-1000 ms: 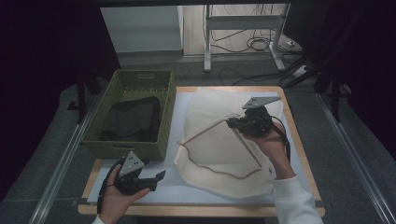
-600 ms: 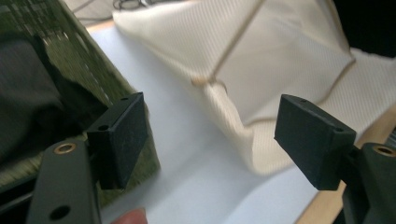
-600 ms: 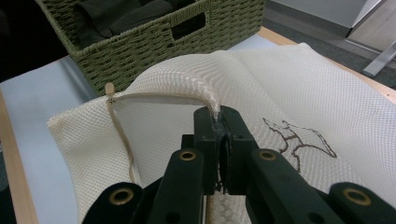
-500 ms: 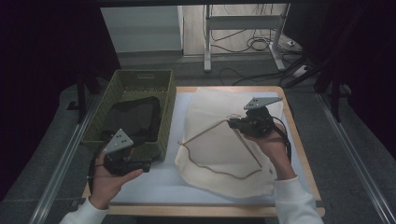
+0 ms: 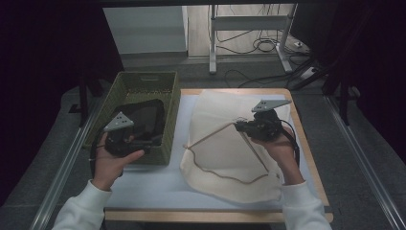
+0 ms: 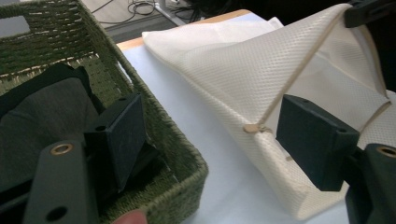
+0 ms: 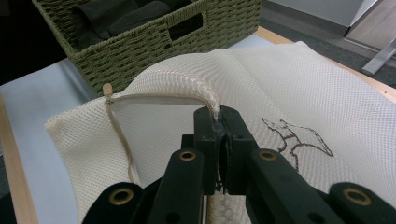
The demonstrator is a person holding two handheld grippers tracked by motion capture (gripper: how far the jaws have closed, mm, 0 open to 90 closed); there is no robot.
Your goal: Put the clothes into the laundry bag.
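Up on the right half of the table [image 5: 143, 203], the right gripper [image 5: 238, 127] has its jaws clenched on the hem of the cream mesh bag [image 5: 230, 143], lifting the opening into a raised ridge; in the right gripper view the fabric edge [image 7: 205, 95] arches up and disappears between the closed black jaws. A tan drawstring [image 5: 215, 135] runs taut from that grip down to a small toggle [image 6: 253, 128] at the bag's left edge, then trails loosely along the near hem. The bag lies on the pale mat, its far edge near the table's back rim and its near edge short of the front rim.

The left gripper [image 5: 151, 142] hangs above the near right corner of the green woven basket [image 5: 143, 81], jaws spread and released, with nothing between them; one jaw sits over the basket's inside, the other over the mat beside the bag. Dark folded cloth [image 5: 143, 117] fills the basket's floor. Between the basket's right wall and the bag's left edge runs a narrow strip of bare mat, and a wider open stretch lies along the table's front.
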